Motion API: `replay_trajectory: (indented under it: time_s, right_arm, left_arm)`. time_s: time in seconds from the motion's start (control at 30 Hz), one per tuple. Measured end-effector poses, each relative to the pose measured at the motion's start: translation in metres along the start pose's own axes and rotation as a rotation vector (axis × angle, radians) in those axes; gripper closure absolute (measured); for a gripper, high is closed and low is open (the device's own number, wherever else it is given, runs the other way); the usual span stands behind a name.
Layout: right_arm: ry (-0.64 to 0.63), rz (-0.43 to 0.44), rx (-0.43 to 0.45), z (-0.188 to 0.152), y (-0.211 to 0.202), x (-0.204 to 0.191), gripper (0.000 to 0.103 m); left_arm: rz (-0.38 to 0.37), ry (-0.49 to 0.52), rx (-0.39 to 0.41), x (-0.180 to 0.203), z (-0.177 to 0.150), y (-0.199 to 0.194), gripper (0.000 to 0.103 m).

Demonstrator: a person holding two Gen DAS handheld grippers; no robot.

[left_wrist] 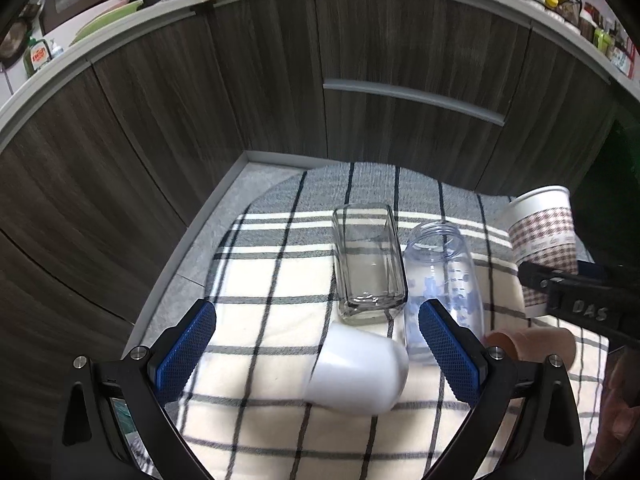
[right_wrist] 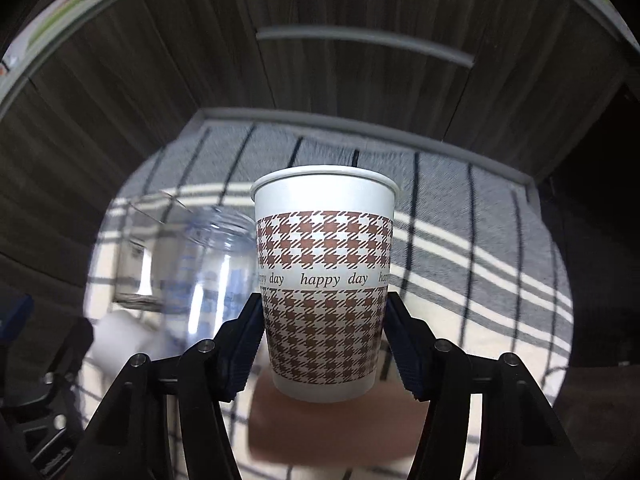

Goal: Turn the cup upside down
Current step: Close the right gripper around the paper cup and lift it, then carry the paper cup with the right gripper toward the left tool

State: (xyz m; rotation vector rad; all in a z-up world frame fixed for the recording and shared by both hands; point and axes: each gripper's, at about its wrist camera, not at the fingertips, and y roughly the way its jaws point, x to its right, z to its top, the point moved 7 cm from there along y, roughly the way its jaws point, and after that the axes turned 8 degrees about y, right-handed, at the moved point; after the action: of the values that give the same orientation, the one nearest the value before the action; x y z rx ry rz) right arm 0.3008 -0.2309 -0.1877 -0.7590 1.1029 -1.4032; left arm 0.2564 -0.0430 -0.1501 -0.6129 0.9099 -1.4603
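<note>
Paper cup [right_wrist: 325, 280], printed with a brown houndstooth pattern and the words "happy day", is held upright between the jaws of the right gripper [right_wrist: 324, 340], which are closed on its lower half, one blue-padded finger pressed to each side of the wall. The rim is up and the base sits just past the fingertips, lifted clear of the checked cloth [right_wrist: 480, 248] seen behind it. Beyond the left jaw of this gripper a clear plastic bottle [right_wrist: 204, 264] is seen, blurred, lying on the cloth. In the left wrist view the same cup [left_wrist: 544, 236] is seen well to the right of the left gripper's jaws, clamped by the black finger of the right gripper [left_wrist: 576, 300]. The left gripper [left_wrist: 316, 344] is held with its jaws wide open and nothing gripped; its blue pads [left_wrist: 186, 352] stand apart on either side of a white cup [left_wrist: 358, 372] that lies on its side on the cloth [left_wrist: 260, 264], between the jaws but touching neither. Just ahead of the jaws a square clear glass [left_wrist: 368, 260] is laid on its side, and the clear bottle [left_wrist: 444, 276] with blue markings is laid beside it, close to the right-hand jaw. A small tan cup [left_wrist: 532, 344] is laid on its side just outside that jaw. Dark wood cabinet doors [left_wrist: 240, 100] stand beyond the cloth.
</note>
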Motion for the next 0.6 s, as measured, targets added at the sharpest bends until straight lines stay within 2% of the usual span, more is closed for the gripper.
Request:
replay_trajectory:
  time_s: [0.13,0.23,0.4,0.6]
  right_arm:
    - [0.032,0.045,0.043,-0.012,-0.042,-0.008,0.044]
    - [0.046,0.085,0.053,-0.037,-0.067,-0.019,0.044]
    - [0.075,0.138,0.024,-0.088,-0.077,-0.040,0.044]
    - [0.123,0.154,-0.041,-0.152,-0.057,-0.056,0.044]
  left_arm:
    - [0.003,-0.003,0.031,-0.015,-0.009,-0.028,0.000]
    - [0.017,-0.001,0.044,-0.030,-0.024,-0.045,0.000]
    - [0.027,0.013,0.035,-0.049,-0.059,-0.063,0.000]
    - [0.013,0.043,0.024,-0.058,-0.104,-0.073,0.000]
